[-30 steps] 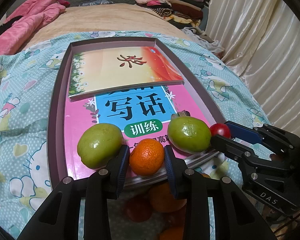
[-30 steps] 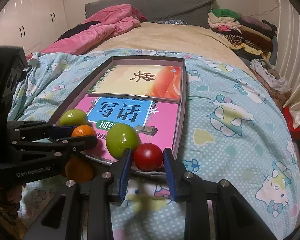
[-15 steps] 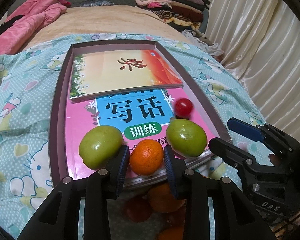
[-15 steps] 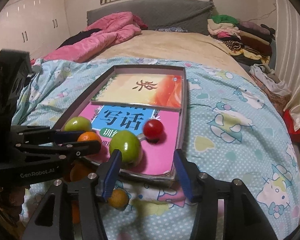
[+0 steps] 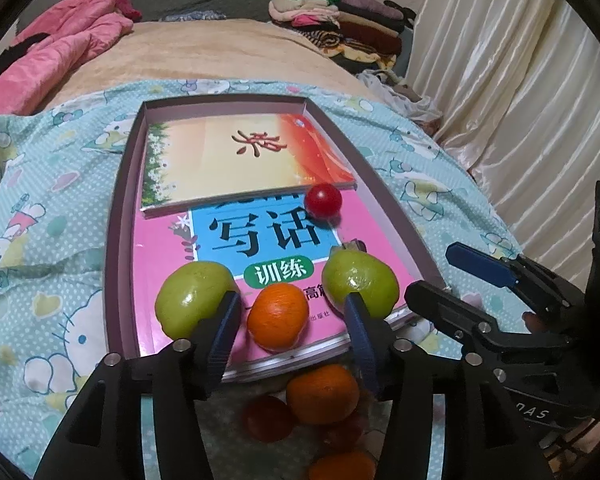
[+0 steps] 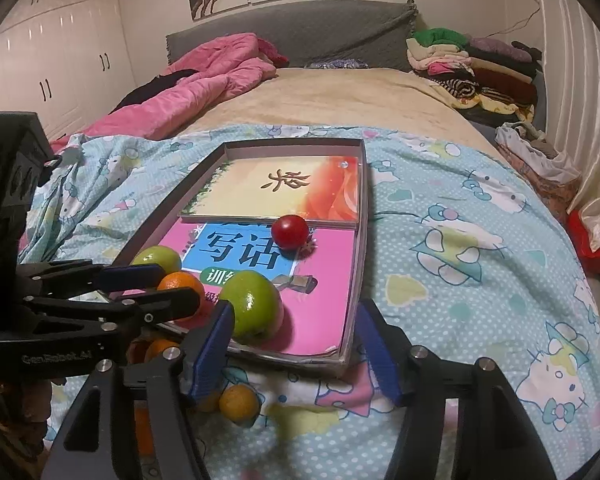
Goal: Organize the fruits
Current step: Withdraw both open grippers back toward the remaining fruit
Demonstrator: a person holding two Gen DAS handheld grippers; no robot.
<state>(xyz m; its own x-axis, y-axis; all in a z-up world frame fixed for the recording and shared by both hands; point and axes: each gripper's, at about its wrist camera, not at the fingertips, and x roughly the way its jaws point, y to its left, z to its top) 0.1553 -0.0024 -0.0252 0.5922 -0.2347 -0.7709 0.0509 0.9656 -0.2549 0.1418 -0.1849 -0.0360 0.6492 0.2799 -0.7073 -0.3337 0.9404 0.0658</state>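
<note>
**A:** Where is your fruit sitting?

**B:** Your orange (image 5: 277, 316) lies on the pink book (image 5: 364, 232) in the tray (image 5: 116, 216), between two green fruits: the left one (image 5: 194, 304) and the right one (image 5: 360, 282). The three make a row across the tray's near end. The red tomato (image 5: 323, 199) sits farther back, against the edge of the yellow book (image 5: 236, 160).

**A:** Which way do they point?

**B:** The right green fruit's stem end points away from you. The orange is too round to tell.

**A:** What can't you see well?

**B:** More fruit (image 5: 320, 394) lies below the tray's near edge, blurred and partly hidden behind your fingers.

**A:** And the grippers?

**B:** Your left gripper (image 5: 290, 336) is spread wider than the orange and grips nothing. Your right gripper (image 6: 296, 354) is wide apart and empty, near the tray's front corner.
</note>
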